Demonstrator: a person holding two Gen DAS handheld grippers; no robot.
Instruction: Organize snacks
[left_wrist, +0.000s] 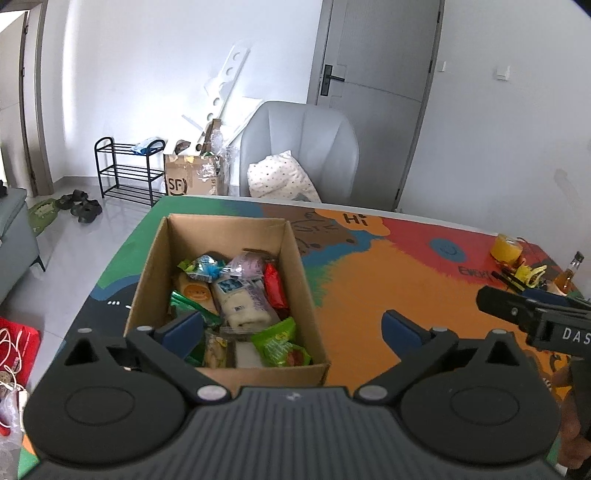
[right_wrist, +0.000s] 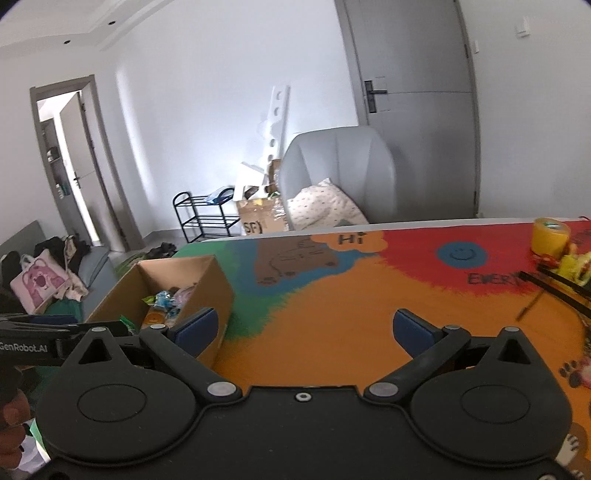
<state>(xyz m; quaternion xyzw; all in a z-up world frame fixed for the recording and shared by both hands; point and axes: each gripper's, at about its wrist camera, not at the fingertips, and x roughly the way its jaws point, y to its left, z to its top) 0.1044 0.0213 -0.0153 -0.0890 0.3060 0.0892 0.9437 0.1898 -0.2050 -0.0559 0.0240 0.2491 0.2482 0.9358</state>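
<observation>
Still, with both our left tongs (left_wrist: 291, 328) and right tongs (right_wrist: 304, 328) spread wide and empty, the loose snack packets (left_wrist: 236, 306) heaped in the cardboard box (left_wrist: 299, 266) on the bench (left_wrist: 369, 288) could slip or crush if we pinch carelessly.
</observation>
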